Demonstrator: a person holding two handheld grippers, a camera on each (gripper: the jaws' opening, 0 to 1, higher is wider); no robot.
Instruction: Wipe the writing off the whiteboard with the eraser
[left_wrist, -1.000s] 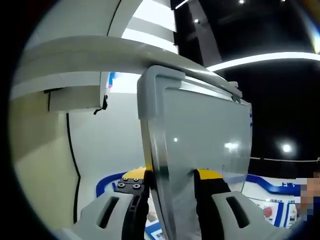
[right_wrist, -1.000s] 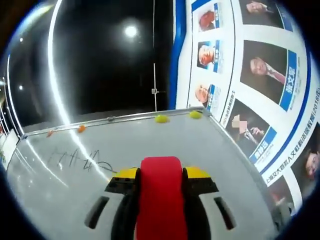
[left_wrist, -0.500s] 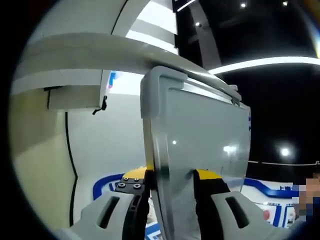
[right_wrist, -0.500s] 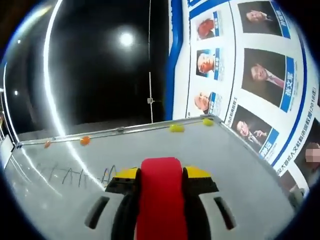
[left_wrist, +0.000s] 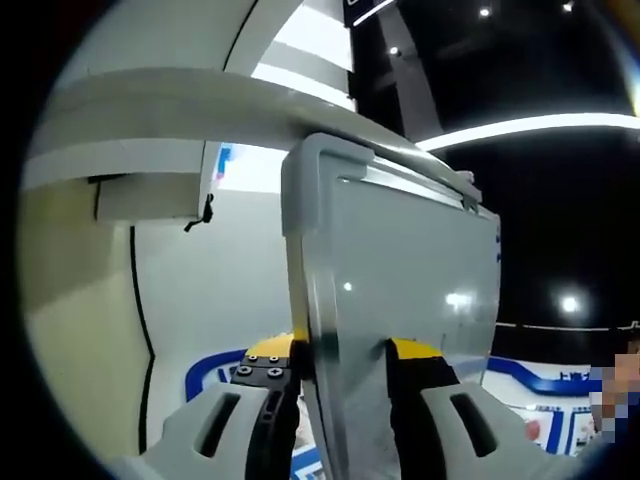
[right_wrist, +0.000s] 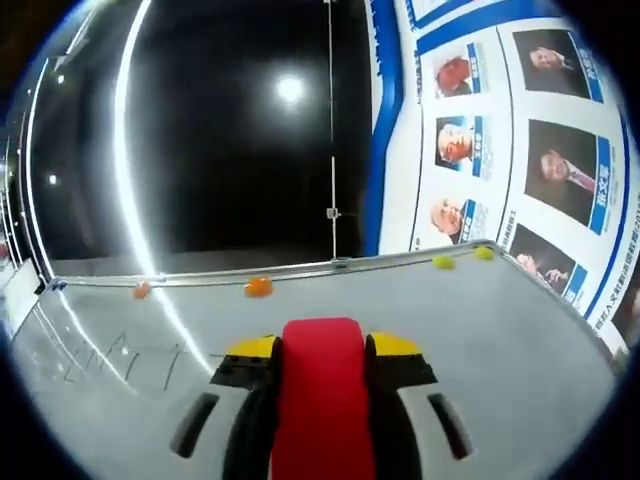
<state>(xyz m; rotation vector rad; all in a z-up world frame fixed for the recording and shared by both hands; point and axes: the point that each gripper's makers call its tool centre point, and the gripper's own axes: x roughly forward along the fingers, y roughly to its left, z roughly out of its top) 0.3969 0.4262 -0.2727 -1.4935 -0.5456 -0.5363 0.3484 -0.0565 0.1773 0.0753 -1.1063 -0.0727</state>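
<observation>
Left gripper (left_wrist: 345, 365) jaws clamp the whiteboard (left_wrist: 410, 270) edge near its corner; right gripper (right_wrist: 322, 358) jaws closed on red eraser (right_wrist: 322, 400) over whiteboard, faint writing (right_wrist: 125, 358) at left edge.

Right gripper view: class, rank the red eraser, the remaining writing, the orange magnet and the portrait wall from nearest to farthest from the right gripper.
1. Red eraser, between the fingers.
2. Writing, on the board, left.
3. Orange magnet, far board edge.
4. Portrait wall, beyond, right.
</observation>
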